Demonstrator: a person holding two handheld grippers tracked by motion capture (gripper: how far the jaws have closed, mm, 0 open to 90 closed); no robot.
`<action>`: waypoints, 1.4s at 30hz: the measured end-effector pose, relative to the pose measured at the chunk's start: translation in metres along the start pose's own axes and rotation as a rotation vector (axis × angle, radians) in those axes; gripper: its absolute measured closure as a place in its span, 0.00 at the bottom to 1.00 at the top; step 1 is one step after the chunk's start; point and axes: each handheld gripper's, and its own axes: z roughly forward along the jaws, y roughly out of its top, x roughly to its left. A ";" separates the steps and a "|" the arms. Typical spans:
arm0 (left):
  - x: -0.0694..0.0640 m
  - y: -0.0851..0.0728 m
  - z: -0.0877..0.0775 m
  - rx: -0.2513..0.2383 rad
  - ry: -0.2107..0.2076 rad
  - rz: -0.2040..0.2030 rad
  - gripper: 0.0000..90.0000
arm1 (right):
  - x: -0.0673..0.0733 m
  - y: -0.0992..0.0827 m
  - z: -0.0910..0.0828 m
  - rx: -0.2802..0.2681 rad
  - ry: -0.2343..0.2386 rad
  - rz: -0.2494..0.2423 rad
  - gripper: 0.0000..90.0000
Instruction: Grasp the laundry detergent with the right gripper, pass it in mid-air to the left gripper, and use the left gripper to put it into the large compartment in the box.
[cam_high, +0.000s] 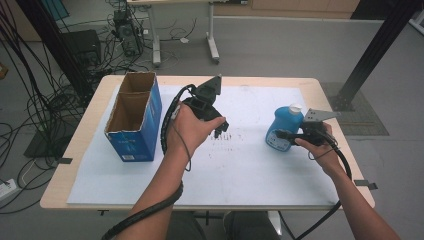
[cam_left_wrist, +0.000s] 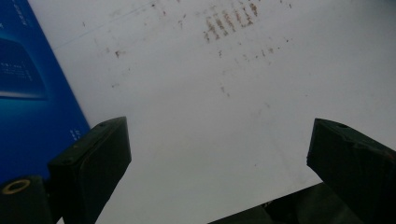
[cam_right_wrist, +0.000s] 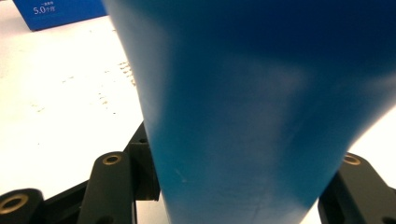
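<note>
Blue plastic sits between the jaws of my right hand-held gripper (cam_high: 289, 134) — the bottle (cam_high: 283, 128) stands upright at the right of the white surface (cam_high: 250, 165), white cap up, and the jaws close on its lower body from the right side. My left hand-held gripper (cam_high: 220, 126) hangs over the middle of the surface with its jaws wide apart and nothing between them, pointing down at the scuffed patch.

The open cardboard box (cam_high: 135, 116) stands at the far left, well apart from the bottle, and I judge it to be where the bottle is headed. To do this well I want the squeeze firm and low on the body, then a straight lift before any sideways travel, keeping the bottle upright so the cap end doesn't swing.

From the right gripper view the bottle (cam_right_wrist: 252, 107) bulges wide between the jaw arms, so the contact is plain there — from above, my hand hides part of it. The left gripper view shows the box's blue wall (cam_left_wrist: 32, 93) just beside that gripper's jaw.
</note>
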 end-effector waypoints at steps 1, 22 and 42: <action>0.000 0.000 0.000 0.000 0.001 0.000 0.07 | 0.000 0.000 0.000 0.000 0.000 0.000 0.48; 0.001 0.000 -0.002 0.001 0.001 0.000 0.07 | 0.001 0.000 0.000 0.002 -0.003 0.000 0.48; 0.001 0.000 -0.003 -0.004 -0.009 0.008 0.07 | 0.000 0.001 0.000 0.005 -0.002 0.002 0.48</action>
